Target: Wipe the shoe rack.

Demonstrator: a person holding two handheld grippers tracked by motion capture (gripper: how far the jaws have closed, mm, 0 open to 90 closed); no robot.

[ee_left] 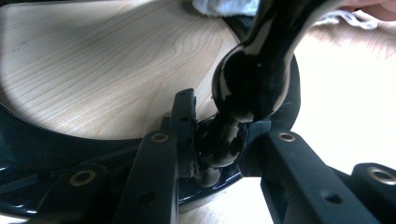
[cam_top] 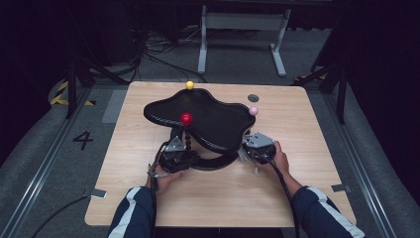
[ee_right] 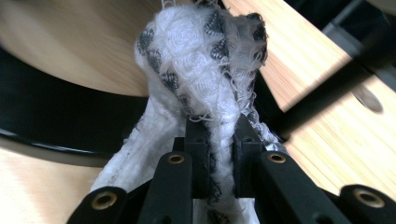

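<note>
The white cloth [ee_right: 205,88] is pinched in the right gripper [cam_top: 258,146], jaws closed on it beside the black stand [cam_top: 198,119] on the desk [cam_top: 297,114]. The left gripper [cam_top: 174,154], forearm reaching forward, has its jaws clamped on the stand's beaded stem [ee_left: 224,144].

The black tray [cam_top: 198,116] hides the tips of both tools from above; the white cloth [ee_right: 205,70] runs off the bottom edge below the tray; the tray's beaded post [ee_left: 252,74] is cut off at the top.

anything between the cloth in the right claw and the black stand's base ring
Nothing visible does. The right claw is shut on the white cloth, which sits right beside the black base ring, with no object between them.
</note>
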